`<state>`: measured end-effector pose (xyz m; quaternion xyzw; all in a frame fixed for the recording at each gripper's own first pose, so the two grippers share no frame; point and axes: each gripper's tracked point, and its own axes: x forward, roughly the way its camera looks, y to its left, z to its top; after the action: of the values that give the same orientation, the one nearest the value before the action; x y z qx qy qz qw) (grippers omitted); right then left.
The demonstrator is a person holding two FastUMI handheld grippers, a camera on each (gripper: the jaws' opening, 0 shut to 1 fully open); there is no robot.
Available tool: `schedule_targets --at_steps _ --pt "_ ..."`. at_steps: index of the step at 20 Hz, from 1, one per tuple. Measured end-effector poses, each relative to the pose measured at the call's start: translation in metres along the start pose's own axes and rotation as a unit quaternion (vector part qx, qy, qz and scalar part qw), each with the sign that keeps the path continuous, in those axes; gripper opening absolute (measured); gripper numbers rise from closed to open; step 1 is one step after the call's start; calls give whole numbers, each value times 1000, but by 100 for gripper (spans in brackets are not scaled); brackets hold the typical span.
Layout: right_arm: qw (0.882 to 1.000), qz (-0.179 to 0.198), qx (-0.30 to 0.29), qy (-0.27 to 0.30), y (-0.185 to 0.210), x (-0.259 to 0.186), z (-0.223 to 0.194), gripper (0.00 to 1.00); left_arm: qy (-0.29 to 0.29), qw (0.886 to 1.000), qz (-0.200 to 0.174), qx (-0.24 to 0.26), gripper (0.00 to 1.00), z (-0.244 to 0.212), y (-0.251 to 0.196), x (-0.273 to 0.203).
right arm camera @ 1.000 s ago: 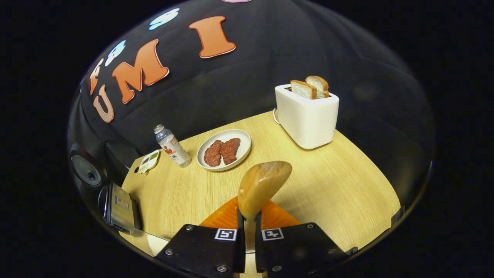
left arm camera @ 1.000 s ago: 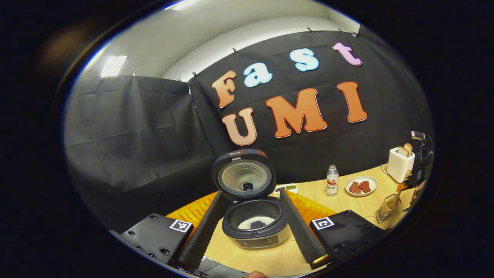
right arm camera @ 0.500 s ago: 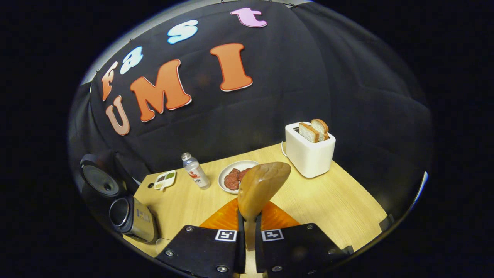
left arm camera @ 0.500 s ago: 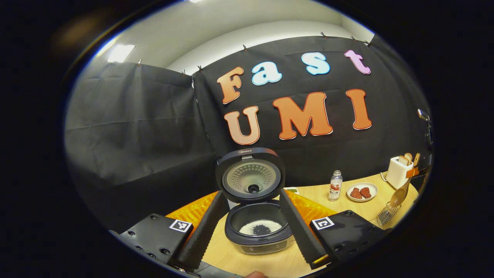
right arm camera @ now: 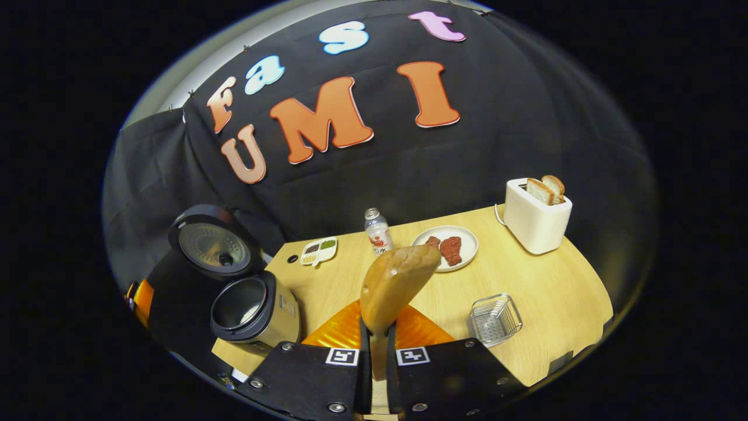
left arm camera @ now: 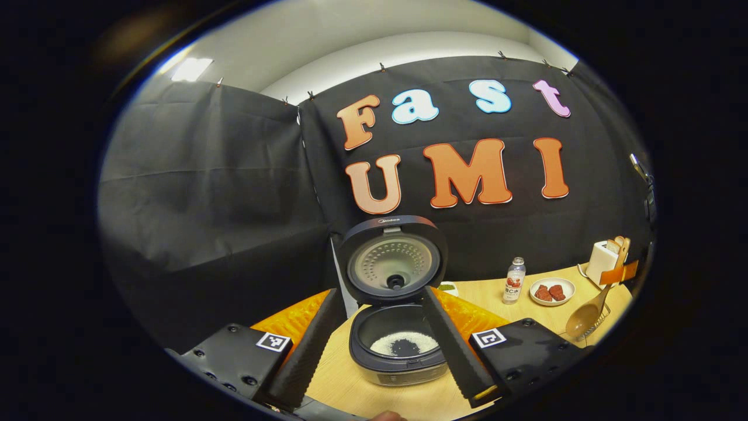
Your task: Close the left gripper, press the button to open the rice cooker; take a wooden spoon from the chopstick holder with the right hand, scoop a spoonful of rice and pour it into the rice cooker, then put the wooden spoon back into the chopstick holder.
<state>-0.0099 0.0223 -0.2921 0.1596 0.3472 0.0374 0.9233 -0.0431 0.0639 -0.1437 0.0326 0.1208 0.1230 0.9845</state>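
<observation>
right gripper (right arm camera: 374,356) squeezes wooden spoon (right arm camera: 394,286) handle | left gripper (left arm camera: 380,345) wide open near rice cooker (left arm camera: 400,345) | spoon light, stiff: hold handle

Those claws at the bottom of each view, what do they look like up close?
Each is a black boxy body with round screws and a small square black-and-white marker on each half. The left claw has two long fingers with a ribbed, foam-like face. The right claw has flatter, plate-like halves, and orange shows behind both.
</observation>
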Motion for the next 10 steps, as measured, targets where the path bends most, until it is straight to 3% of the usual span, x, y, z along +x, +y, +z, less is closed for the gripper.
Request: schedule_targets --at_steps 5,10 --pt "995 -36 -89 20 0 14 -38 9 9 1000 20 3 97 -8 20 -1" --pt "977 -83 -197 10 -11 28 -65 10 16 999 33 12 100 -13 29 -5"
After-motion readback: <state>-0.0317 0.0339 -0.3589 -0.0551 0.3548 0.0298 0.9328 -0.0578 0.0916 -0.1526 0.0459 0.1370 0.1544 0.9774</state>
